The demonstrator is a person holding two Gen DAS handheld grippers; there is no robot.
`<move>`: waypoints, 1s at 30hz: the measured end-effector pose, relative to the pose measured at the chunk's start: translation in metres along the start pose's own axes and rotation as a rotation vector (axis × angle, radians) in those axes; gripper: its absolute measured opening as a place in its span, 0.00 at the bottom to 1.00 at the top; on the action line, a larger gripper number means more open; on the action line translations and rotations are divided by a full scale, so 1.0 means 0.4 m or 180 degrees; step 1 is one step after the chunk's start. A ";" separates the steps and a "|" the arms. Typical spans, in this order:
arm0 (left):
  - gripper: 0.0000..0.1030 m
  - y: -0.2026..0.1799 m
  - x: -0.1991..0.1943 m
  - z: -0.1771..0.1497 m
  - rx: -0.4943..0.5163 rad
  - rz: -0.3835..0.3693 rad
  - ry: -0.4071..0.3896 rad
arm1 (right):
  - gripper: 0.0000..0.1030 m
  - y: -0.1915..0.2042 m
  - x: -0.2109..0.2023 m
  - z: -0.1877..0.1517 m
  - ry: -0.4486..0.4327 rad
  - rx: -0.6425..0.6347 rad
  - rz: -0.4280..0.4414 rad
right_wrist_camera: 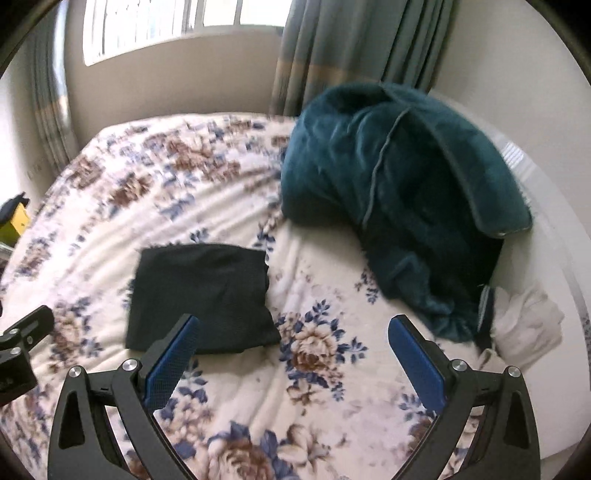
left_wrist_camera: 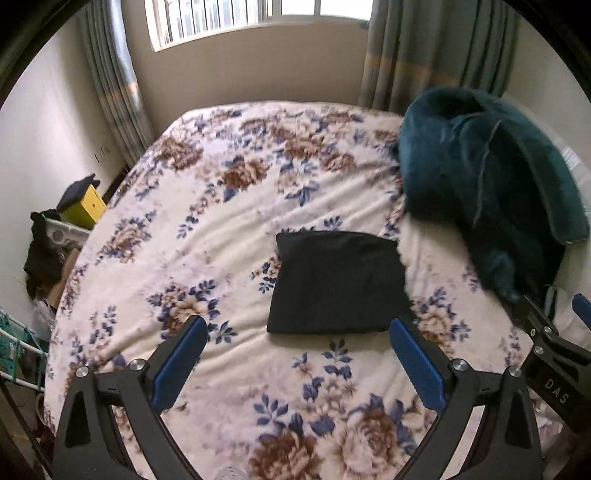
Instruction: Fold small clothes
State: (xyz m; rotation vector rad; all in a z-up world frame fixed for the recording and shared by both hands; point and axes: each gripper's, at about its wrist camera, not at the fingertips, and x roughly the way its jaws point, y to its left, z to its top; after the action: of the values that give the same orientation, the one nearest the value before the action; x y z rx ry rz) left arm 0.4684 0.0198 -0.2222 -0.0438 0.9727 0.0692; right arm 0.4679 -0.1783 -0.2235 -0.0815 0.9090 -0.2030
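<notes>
Bedroom setting: a bed with a cream floral-print cover in blue and brown (left_wrist_camera: 221,229) is filling both wrist views, with a barred window (left_wrist_camera: 258,14) and grey-green curtains (left_wrist_camera: 424,51) behind it. You are working over the near half of the bed.

Task item: the small black fabric garment, folded into a flat rectangle (left_wrist_camera: 338,282), is lying on the cover near the middle of the bed. In the right wrist view it (right_wrist_camera: 203,299) is sitting left of centre.

You are holding the left gripper (left_wrist_camera: 297,334) just short of the garment's near edge, its blue-padded fingers (left_wrist_camera: 181,363) spread wide and gripping nothing. You are holding the right gripper (right_wrist_camera: 293,334) likewise released and empty; its left finger (right_wrist_camera: 171,360) is overlapping the garment's near edge in view, contact not discernible.

A rumpled dark teal plush blanket (right_wrist_camera: 399,192) is lying heaped to the right of the garment, apart from it. A crumpled white cloth (right_wrist_camera: 524,321) is lying just beside the blanket's near end.
</notes>
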 end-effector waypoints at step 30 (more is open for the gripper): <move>1.00 -0.008 -0.714 -0.182 0.0010 -0.0079 -0.0901 | 1.00 -0.220 -0.951 -0.150 -0.0901 0.0190 0.0257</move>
State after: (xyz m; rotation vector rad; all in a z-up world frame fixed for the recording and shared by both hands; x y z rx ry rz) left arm 0.2484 0.0007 -0.0272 -0.0420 0.6893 0.0494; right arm 0.1812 -0.1837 0.0482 -0.0173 0.6224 -0.1391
